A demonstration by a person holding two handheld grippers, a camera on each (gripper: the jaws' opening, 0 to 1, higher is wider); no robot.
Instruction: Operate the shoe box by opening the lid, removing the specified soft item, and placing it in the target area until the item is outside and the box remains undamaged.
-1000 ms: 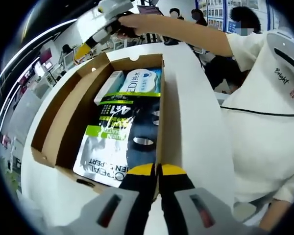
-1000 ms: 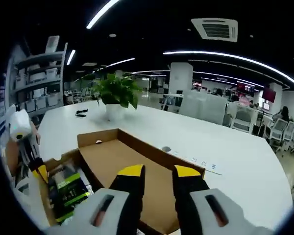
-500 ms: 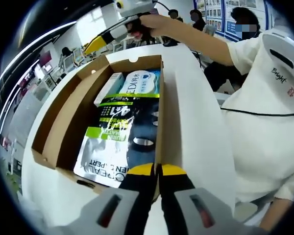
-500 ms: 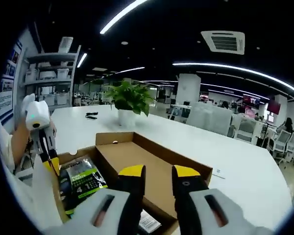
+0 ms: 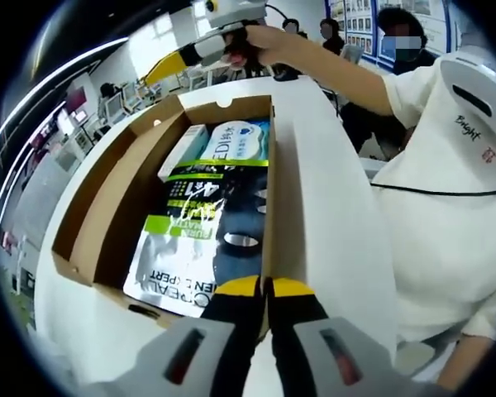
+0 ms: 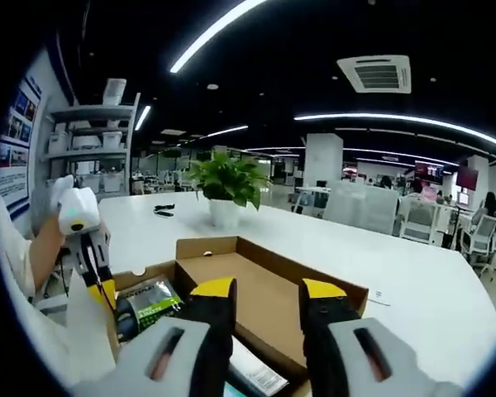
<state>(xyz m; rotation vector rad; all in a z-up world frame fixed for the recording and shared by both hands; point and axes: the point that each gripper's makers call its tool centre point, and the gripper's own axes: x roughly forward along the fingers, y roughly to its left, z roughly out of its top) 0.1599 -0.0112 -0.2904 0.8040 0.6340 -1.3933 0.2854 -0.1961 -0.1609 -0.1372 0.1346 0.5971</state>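
The shoe box (image 5: 107, 207) sits open mid-frame on the white table (image 5: 331, 207), lid (image 6: 264, 289) folded back flat. The left gripper (image 5: 264, 289), jaws pressed together, pinches the box's near wall at bottom centre, seemingly to steady it. The right gripper (image 6: 266, 291), jaws spread and empty, hovers above. The black-and-green face-mask packet (image 5: 207, 231), likely the soft item, lies inside.

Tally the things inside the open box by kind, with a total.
Black-and-green sachet: 1
White-and-blue pack: 1
Small white carton: 1
Total: 3 in the box
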